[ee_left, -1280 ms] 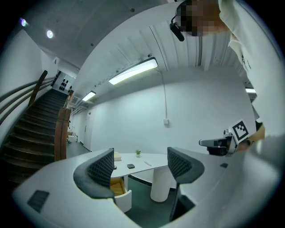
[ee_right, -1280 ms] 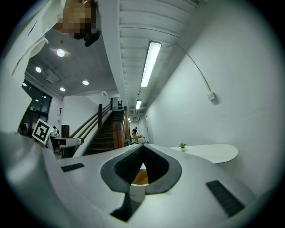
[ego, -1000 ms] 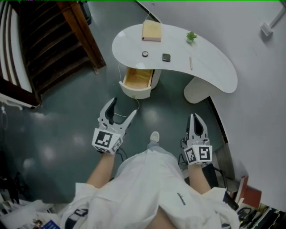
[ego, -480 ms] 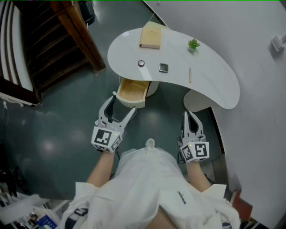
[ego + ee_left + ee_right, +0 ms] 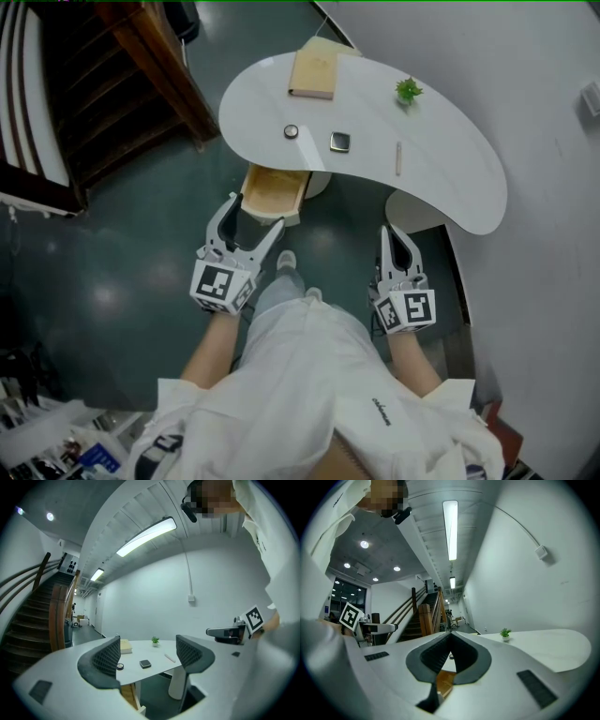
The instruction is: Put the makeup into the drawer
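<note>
The makeup, a round pot point(image 5: 292, 131), a square compact point(image 5: 339, 142) and a thin stick point(image 5: 398, 157), lies on the counter point(image 5: 441, 178), well ahead of both jaws, so every piece is left to move. The open drawer point(image 5: 272, 190) sits just beyond the left gripper point(image 5: 255, 217), jaws released and empty. The right gripper point(image 5: 393, 234) is clenched on nothing.

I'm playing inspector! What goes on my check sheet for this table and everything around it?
Surface: white curved table, mostly bare.
Job's things: round compact, square compact and thin stick on the table; drawer open, looks empty.
Clutter: tan book, small plant.
Grippers: left gripper open, right gripper shut, both empty.
Cables: one cable down the wall.
Surroundings: wooden stairs, dark floor, white wall.
</note>
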